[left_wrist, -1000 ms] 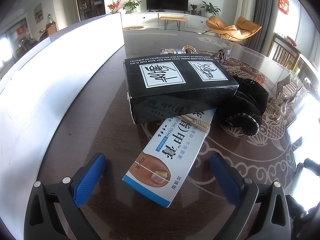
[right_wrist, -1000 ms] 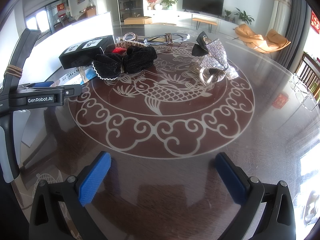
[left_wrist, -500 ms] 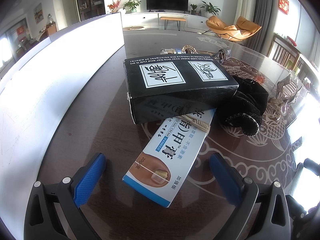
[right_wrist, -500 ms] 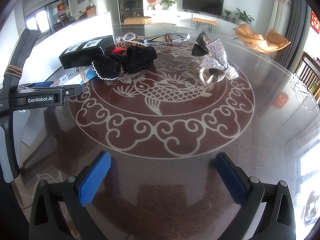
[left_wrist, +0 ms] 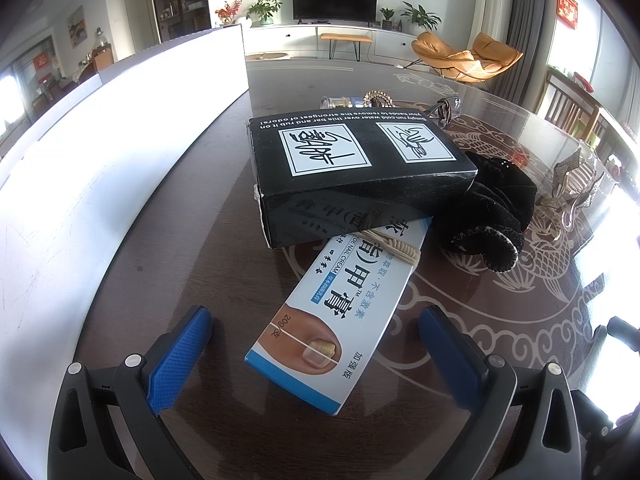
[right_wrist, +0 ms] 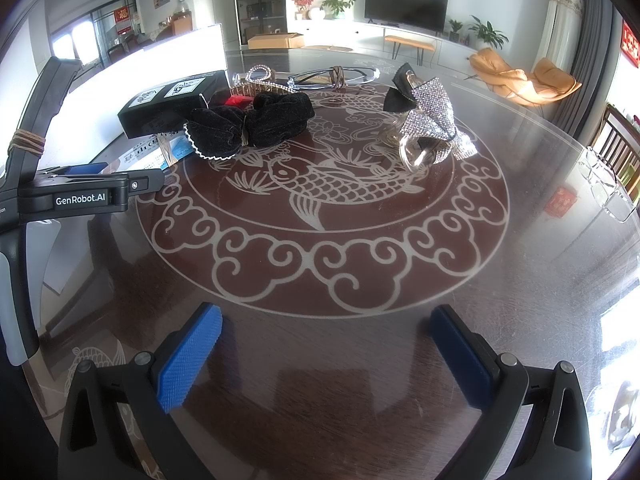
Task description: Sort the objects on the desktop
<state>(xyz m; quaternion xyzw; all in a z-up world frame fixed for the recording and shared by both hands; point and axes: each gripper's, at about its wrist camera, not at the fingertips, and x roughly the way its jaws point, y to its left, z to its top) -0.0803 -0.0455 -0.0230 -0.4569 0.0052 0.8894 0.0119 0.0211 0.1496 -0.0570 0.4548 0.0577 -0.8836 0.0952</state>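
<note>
nail cream box (left_wrist: 340,312) lies partly under black box (left_wrist: 352,168); left gripper (left_wrist: 316,354) and right gripper (right_wrist: 326,350) both spread wide, empty.

Left wrist view sits low over the table (left_wrist: 168,264), close in, looking forward between its own blue fingers (left_wrist: 180,356) at the nail cream box (left_wrist: 340,316) and the black box (left_wrist: 356,168) just ahead, white bin wall (left_wrist: 100,184) along its left. Right wrist view looks from further back and to the right, across the carved fish roundel (right_wrist: 320,192) toward the far television (right_wrist: 406,0). Both views share the black box (right_wrist: 172,104), the black velvet scrunchie (right_wrist: 252,120) and the rhinestone bow (right_wrist: 434,116); the left gripper (right_wrist: 96,196) itself shows at the right view's left edge.
</note>
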